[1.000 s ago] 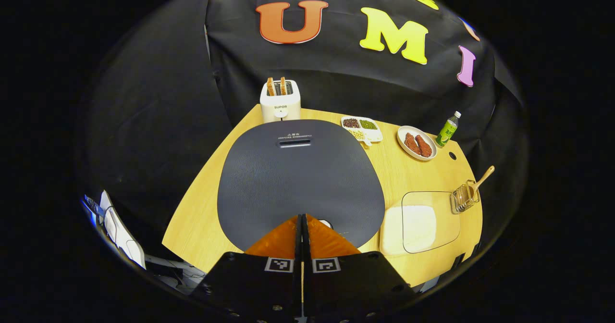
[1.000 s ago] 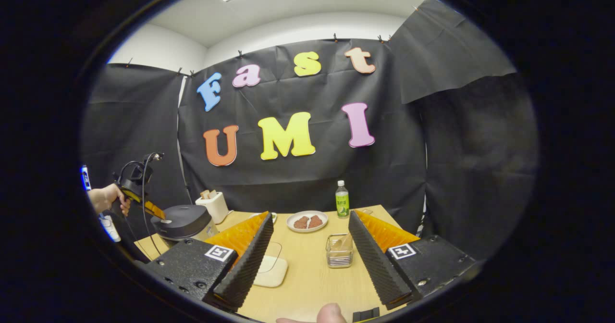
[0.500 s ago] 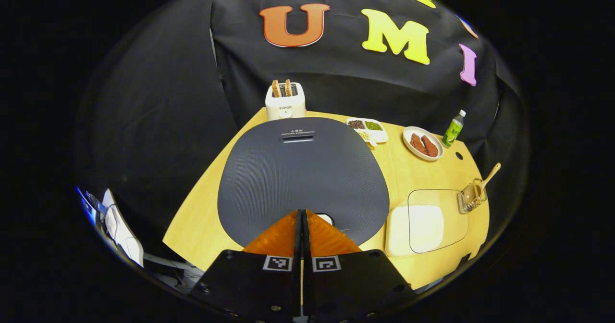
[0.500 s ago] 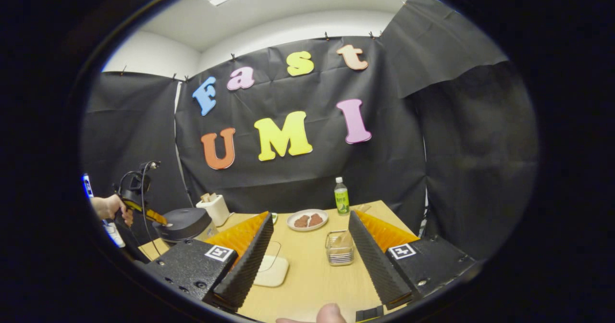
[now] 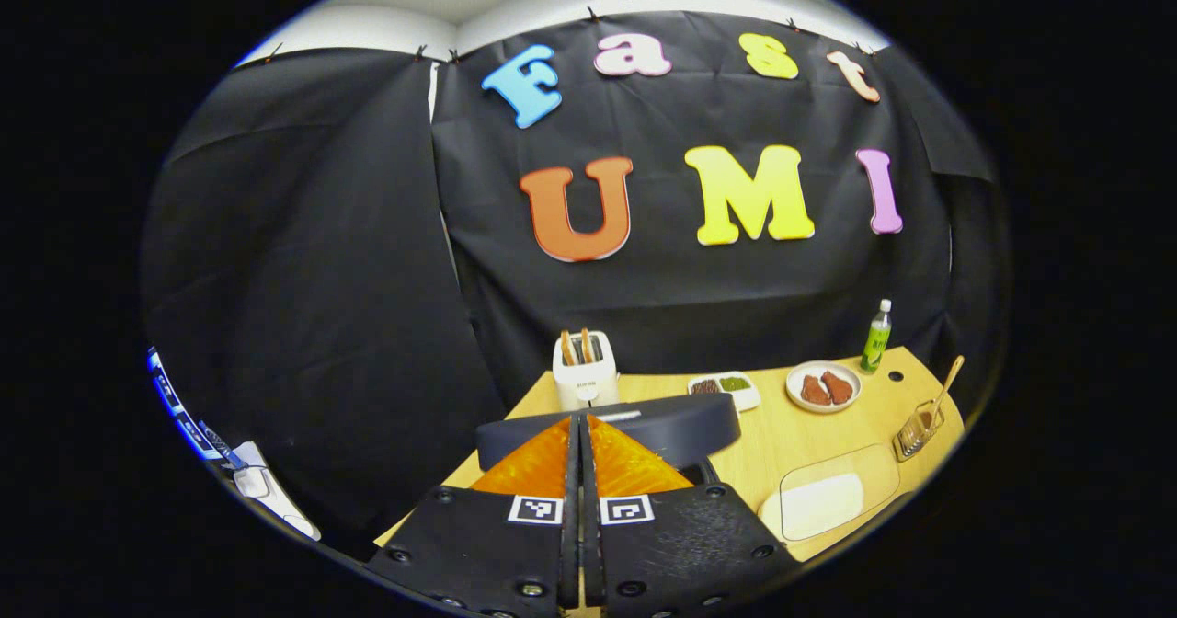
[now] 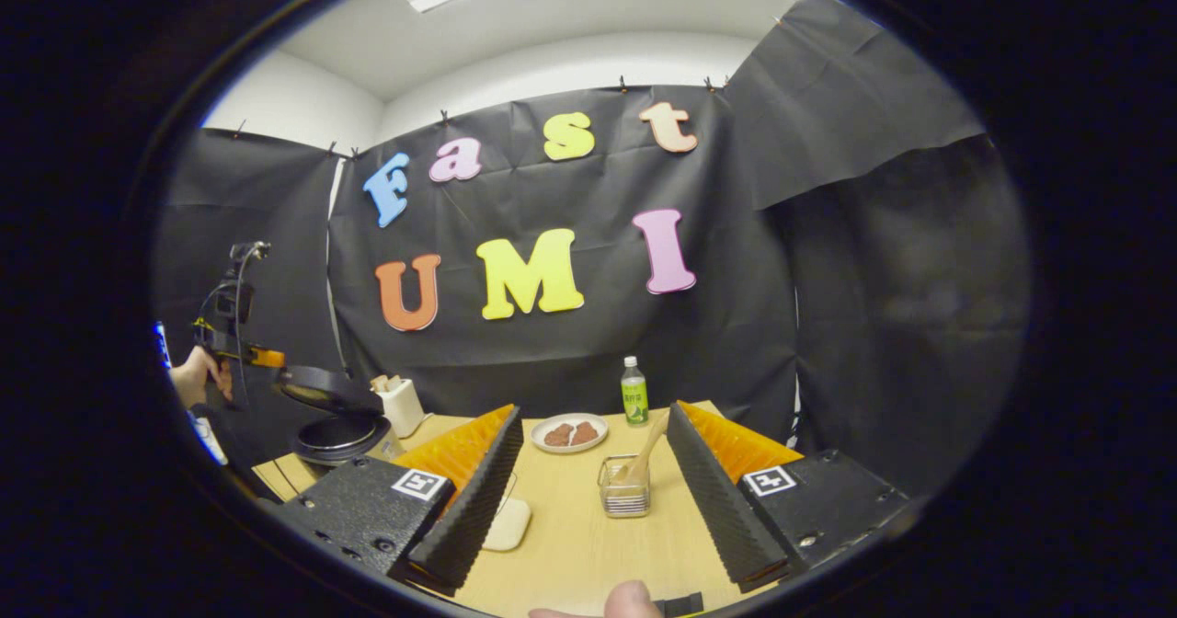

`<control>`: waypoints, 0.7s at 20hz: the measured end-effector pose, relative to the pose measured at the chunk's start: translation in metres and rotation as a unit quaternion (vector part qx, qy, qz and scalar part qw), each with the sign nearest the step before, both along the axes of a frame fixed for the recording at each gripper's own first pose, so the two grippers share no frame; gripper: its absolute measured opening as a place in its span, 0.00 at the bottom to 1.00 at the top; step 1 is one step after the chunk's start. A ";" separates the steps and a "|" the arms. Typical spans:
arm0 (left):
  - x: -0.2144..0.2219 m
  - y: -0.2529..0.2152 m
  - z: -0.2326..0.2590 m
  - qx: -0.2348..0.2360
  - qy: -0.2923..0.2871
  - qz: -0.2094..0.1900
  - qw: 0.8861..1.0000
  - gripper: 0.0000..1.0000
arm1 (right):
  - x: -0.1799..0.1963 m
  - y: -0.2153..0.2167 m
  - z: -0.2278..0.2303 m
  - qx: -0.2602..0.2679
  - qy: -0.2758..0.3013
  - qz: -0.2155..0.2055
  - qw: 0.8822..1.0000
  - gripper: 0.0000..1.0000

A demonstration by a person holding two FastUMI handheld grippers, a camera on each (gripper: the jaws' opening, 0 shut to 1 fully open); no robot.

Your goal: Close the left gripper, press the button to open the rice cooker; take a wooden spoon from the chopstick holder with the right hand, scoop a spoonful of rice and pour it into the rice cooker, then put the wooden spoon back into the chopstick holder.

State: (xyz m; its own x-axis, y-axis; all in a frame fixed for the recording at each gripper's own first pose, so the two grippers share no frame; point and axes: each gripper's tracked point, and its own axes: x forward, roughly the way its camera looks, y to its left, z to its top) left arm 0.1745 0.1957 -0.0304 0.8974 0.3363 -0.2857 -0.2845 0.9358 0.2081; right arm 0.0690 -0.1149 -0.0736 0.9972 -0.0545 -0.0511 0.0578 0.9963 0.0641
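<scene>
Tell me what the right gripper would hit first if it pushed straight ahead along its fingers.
Most likely the wire holder with the wooden spoon in it: it sits on the table between the open right gripper fingers, just ahead. Depth is hard to judge.

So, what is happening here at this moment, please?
A person holds a gripper in each hand at a wooden table. The left gripper, fingers shut, is raised beside the rice cooker, and the lid stands partly open. The right gripper is open and points at the chopstick holder, apart from it, where the wooden spoon leans. The rice tray lies untouched, so scooping has not begun.
</scene>
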 end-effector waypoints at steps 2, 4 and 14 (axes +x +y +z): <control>-0.004 -0.006 0.026 -0.009 -0.047 -0.008 0.999 0.00 | 0.005 0.006 -0.007 0.007 0.004 0.008 1.000 1.00; -0.012 -0.013 0.041 -0.011 -0.085 -0.022 0.996 0.04 | 0.009 0.009 -0.015 0.004 0.008 0.014 1.000 1.00; -0.080 -0.055 0.066 -0.042 -0.164 -0.077 0.983 0.95 | 0.022 -0.009 -0.014 -0.025 0.012 -0.009 1.000 0.97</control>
